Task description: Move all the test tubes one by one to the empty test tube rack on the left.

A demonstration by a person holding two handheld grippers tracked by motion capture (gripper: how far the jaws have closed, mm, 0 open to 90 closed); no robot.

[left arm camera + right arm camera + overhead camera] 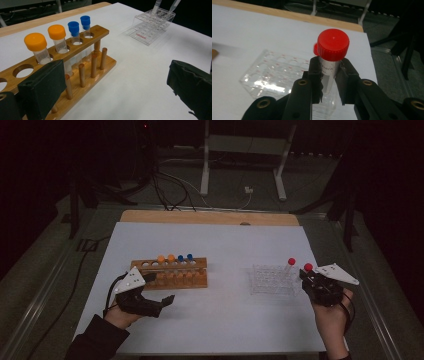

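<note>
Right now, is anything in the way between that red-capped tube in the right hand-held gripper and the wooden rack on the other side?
Nothing visible. The right hand-held gripper holds the red-capped tube at the clear plastic rack. Between it and the wooden rack lies bare white table. The left hand-held gripper sits in front of the wooden rack, not across that path.
</note>
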